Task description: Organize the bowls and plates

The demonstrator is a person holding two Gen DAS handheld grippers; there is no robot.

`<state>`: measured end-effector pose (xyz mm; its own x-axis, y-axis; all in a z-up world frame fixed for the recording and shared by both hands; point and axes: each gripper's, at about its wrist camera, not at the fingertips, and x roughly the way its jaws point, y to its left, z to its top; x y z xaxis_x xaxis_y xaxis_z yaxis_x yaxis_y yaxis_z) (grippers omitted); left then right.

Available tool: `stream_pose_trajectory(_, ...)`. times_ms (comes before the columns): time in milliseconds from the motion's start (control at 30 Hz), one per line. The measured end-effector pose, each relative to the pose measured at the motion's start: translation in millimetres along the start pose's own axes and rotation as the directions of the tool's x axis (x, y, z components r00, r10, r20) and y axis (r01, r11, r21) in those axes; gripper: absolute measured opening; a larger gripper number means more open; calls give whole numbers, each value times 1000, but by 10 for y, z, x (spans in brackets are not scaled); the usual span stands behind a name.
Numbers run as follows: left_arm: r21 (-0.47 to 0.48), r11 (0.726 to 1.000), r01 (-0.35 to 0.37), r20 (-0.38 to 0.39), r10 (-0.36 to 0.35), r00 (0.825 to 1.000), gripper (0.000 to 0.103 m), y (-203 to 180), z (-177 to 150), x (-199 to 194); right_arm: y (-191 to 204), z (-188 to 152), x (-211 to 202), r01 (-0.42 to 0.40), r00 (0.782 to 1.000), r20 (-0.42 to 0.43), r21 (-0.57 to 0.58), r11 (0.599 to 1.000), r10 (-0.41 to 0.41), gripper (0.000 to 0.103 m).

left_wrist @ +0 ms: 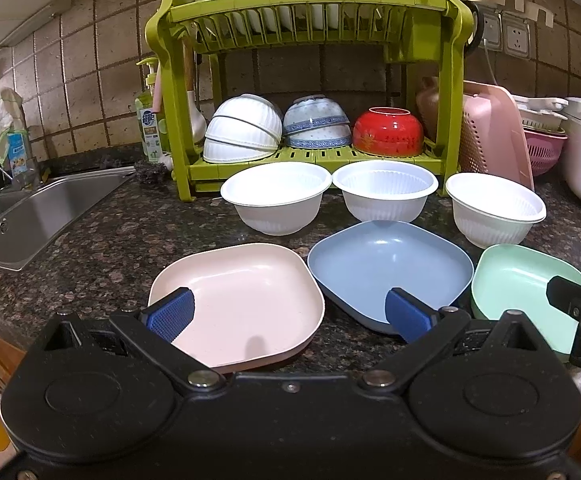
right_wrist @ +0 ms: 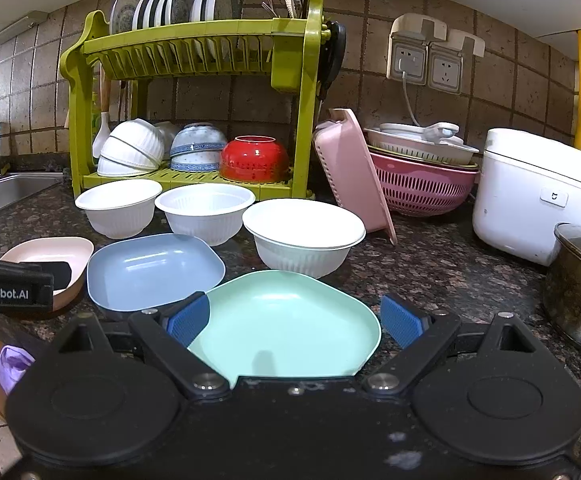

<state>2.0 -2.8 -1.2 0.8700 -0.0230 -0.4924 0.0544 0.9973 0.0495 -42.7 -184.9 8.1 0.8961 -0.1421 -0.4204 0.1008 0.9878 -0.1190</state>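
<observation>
Plates and bowls stand in two rows on the dark speckled stone worktop (left_wrist: 102, 248), in front of the green plastic dish rack (left_wrist: 306, 4). From the left, the near row holds a pink plate (left_wrist: 246, 300), a blue plate (left_wrist: 390, 264) and a mint plate (right_wrist: 286, 324), all shallow, matte and square with rounded corners. Behind them stand three white ribbed bowls: the left bowl (left_wrist: 276, 196), the middle bowl (left_wrist: 386, 192) and the right bowl (right_wrist: 302, 236).

The left hand-held gripper (left_wrist: 290, 314) hovers wide open and empty over the near edge of the pink plate, one blue ridged pad above it and the other over the blue plate's rim. The right hand-held gripper (right_wrist: 294, 316) is likewise spread wide and empty, over the mint plate.

Nothing looks stacked yet, so this seems the opening step: choosing a first plate. Next, probably, a jaw must slip under a thin rim and pinch it, since smooth plates lying flat offer little purchase.
</observation>
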Motion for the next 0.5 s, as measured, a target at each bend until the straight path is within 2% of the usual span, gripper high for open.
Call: stream_pose_trajectory(500,3,1000,2,-1,-2,1000,101,-7,-12,11,-11,-6,-5,-1,1000,-4,-11,1000,1,97)
